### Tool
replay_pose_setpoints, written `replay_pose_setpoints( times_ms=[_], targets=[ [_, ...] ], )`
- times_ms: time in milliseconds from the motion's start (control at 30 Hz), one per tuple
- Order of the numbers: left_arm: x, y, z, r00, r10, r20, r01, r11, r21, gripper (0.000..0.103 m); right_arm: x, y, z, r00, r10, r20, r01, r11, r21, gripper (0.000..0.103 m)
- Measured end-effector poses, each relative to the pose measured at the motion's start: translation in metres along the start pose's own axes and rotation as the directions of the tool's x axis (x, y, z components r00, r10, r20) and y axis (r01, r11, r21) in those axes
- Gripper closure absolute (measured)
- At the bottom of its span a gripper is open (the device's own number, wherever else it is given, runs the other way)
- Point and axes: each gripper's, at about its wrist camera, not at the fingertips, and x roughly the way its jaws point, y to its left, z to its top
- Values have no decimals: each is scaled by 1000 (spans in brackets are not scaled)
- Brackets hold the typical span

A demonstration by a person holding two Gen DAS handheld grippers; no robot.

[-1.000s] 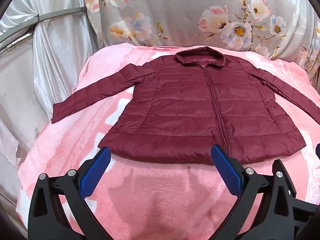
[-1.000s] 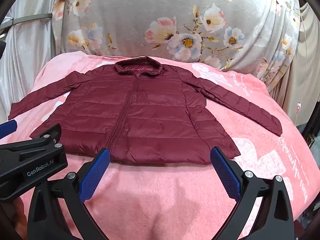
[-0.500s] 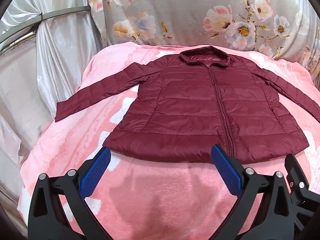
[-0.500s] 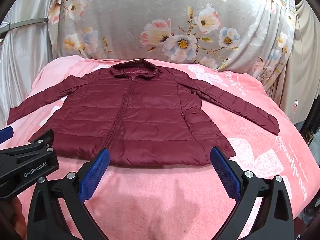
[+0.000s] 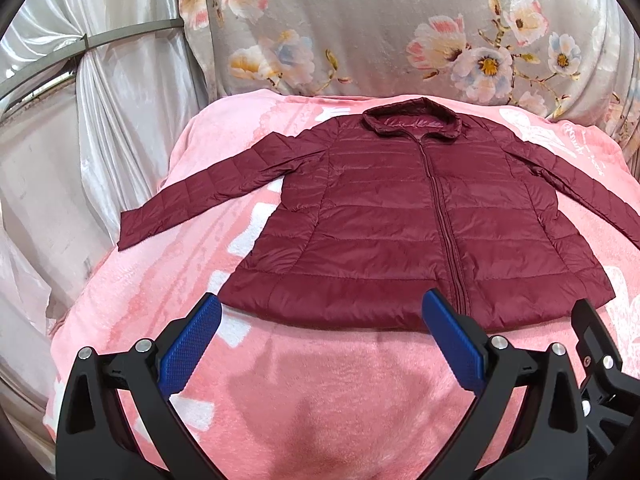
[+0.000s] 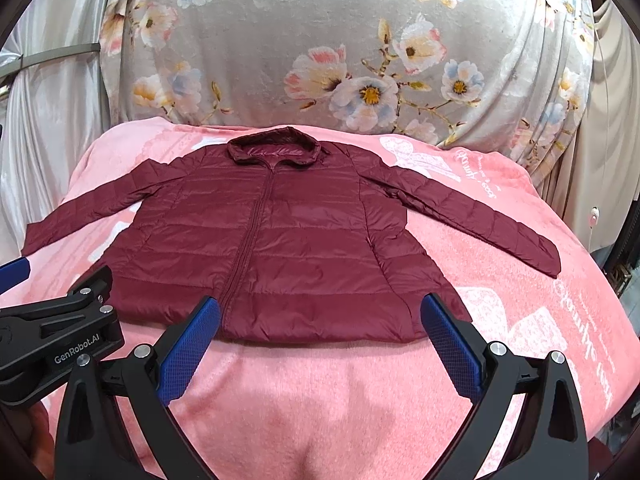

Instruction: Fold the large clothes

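Note:
A dark red quilted jacket [image 5: 400, 220] [image 6: 288, 240] lies flat and zipped on a pink blanket, collar at the far side, both sleeves spread outward. My left gripper [image 5: 320, 320] hovers open just short of the hem's left half, nothing between its blue pads [image 5: 192, 348]. My right gripper [image 6: 320, 320] is open too, above the blanket before the hem's right half. The left gripper's black body [image 6: 60, 340] shows at the right wrist view's left edge. The right sleeve cuff [image 6: 544, 256] lies far right; the left cuff [image 5: 132, 232] reaches the blanket's left edge.
The pink blanket [image 5: 320, 400] [image 6: 540, 340] covers a raised surface that drops off at left and right. A grey floral cloth [image 6: 340, 60] hangs behind. Silvery drapes [image 5: 80, 140] stand to the left. Bare blanket lies between the hem and the grippers.
Both views have pulled back and up slightly, so the jacket sits a little farther off and higher in frame. Both grippers stay open and empty.

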Motion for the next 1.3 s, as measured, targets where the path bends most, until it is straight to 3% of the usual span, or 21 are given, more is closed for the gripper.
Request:
replay_pose_setpoints(
  times_ms=[733, 767, 1300],
  targets=[
    [0, 5, 38, 999, 27, -37, -27, 1000, -5, 5, 8, 3, 21, 999, 38, -33, -39, 999, -22, 5],
    [3, 2, 28, 999, 26, -33, -26, 1000, -11, 5, 8, 3, 22, 999, 38, -36, -39, 999, -22, 5],
    [19, 10, 35, 998, -34, -60, 33, 999, -24, 5, 15, 10, 27, 998, -10, -55, 8, 999, -46, 5]
  ],
)
